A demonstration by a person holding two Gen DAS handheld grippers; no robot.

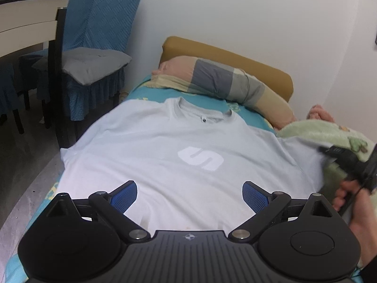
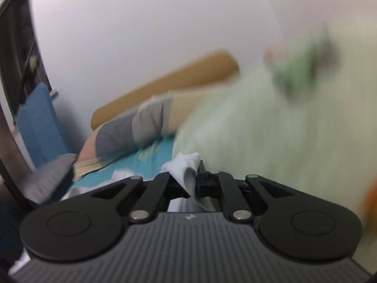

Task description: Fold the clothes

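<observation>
From the left wrist view, a pale T-shirt (image 1: 179,146) lies spread face up on the bed (image 1: 254,115), collar toward the pillow (image 1: 226,82) and the mustard headboard (image 1: 226,56), its printed logo near the middle. The left gripper (image 1: 189,194) hangs over the shirt's lower part with its blue-padded fingers (image 1: 126,194) spread wide, nothing between them and nothing touched as far as can be seen. At the right edge, blurred, the right gripper (image 1: 339,155) sits at the shirt's sleeve side against a green blanket (image 1: 329,132), a hand (image 1: 351,195) wrapped round its handle. A chair (image 1: 94,47) with a blue cover stands beside the bed.

From the right wrist view, which is heavily smeared, the right gripper (image 2: 196,180) has its fingers pinched tight on a bunch of the pale cloth, which pokes up between them and trails below. The blanket fills the right of the frame, and the teal sheet shows to the left.

This looks like the first fold: the right side is gripped and ready to be carried across the body of the shirt. The next move likely calls for the left fingers to come down and take the hem or the matching corner, so the edge travels straight and does not drag the blanket along.
</observation>
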